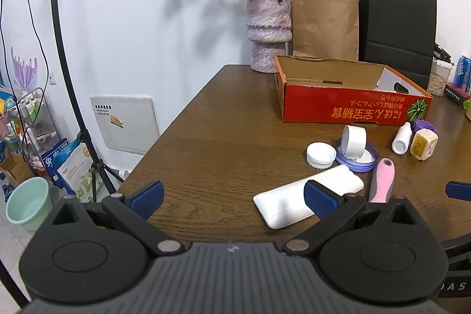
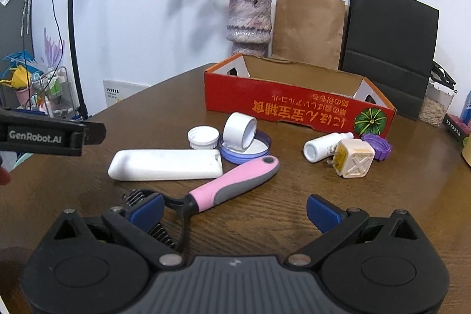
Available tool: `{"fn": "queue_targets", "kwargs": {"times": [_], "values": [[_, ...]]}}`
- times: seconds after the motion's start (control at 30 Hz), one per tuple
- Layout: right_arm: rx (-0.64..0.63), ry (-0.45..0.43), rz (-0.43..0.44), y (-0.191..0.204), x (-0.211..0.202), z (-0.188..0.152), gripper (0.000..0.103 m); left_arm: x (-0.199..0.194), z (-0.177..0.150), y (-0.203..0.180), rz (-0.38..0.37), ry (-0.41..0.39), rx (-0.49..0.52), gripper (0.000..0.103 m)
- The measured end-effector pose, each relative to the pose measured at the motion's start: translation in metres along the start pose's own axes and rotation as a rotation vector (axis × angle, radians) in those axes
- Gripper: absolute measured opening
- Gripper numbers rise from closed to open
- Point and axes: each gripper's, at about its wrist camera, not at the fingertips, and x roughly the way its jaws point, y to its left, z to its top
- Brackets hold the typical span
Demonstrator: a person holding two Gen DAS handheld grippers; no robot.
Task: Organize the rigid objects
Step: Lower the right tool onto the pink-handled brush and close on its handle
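Observation:
A red open cardboard box [image 2: 294, 105] [image 1: 347, 108] stands on the brown table. In front of it lie a long white case [image 2: 164, 165] [image 1: 306, 196], a pink and grey pet comb [image 2: 232, 184] [image 1: 382, 181], a white screw cap [image 2: 203, 137] [image 1: 321, 155], a white tape roll [image 2: 238, 131] [image 1: 354, 141] resting on a purple lid [image 2: 253, 152], a small white bottle [image 2: 323, 146] [image 1: 401, 137], a cream plug cube [image 2: 354, 162] [image 1: 424, 144] and a purple cap [image 2: 378, 146]. My left gripper [image 1: 232, 200] is open and empty, left of the case. My right gripper [image 2: 235, 211] is open and empty near the comb.
A vase of dried roses [image 2: 250, 19], a brown paper bag [image 2: 309, 28] and a black paper bag [image 2: 388, 49] stand behind the box. A jar of grain [image 2: 435, 105] stands at the far right. A light stand [image 1: 67, 64] and floor clutter lie beyond the table's left edge.

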Motion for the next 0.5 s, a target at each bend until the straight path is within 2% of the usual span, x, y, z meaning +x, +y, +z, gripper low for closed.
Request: {"fn": "queue_targets", "kwargs": {"times": [0.4, 0.5], "values": [[0.005, 0.057, 0.004, 0.001, 0.021, 0.0, 0.103, 0.002, -0.006, 0.015, 0.0, 0.008, -0.018, 0.103], [0.011, 0.073, 0.024, 0.0, 0.026, 0.002, 0.097, 0.002, -0.007, 0.017, 0.003, 0.01, -0.021, 0.103]]}}
